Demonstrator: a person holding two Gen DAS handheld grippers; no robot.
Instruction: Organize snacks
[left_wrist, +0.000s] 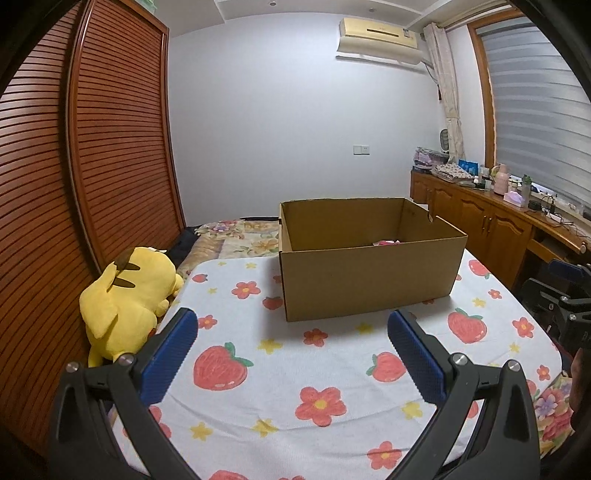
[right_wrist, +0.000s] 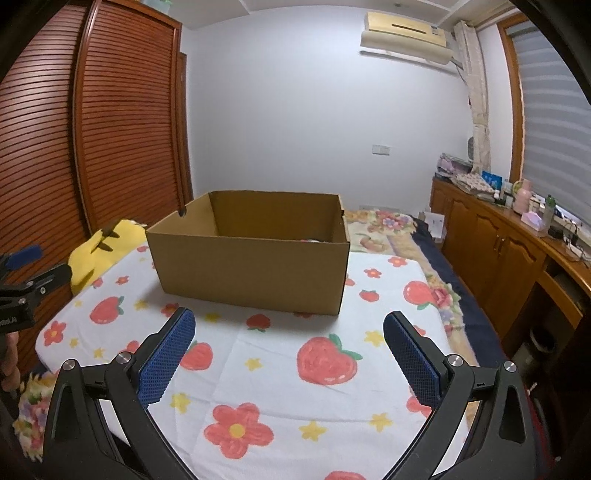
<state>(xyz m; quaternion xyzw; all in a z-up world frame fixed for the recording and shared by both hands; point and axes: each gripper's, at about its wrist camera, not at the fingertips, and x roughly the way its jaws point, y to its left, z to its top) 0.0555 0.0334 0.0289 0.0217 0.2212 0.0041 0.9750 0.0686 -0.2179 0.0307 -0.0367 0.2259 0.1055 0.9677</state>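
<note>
Both tongs, left (left_wrist: 291, 328) and right (right_wrist: 288, 328), released and empty; box (left_wrist: 369, 273) on the bed (left_wrist: 258, 369), something pink inside, no loose snacks visible — task likely near done.

The left tool (left_wrist: 291, 332) is held level with its blue-padded fingers (left_wrist: 168, 356) spread wide, nothing being gripped between them. The right tool (right_wrist: 289, 332) is held likewise (fingers (right_wrist: 412, 360) equally parted, empty). Each tool is glimpsed at the edge of the other's view, so they are carried side by side.
</note>
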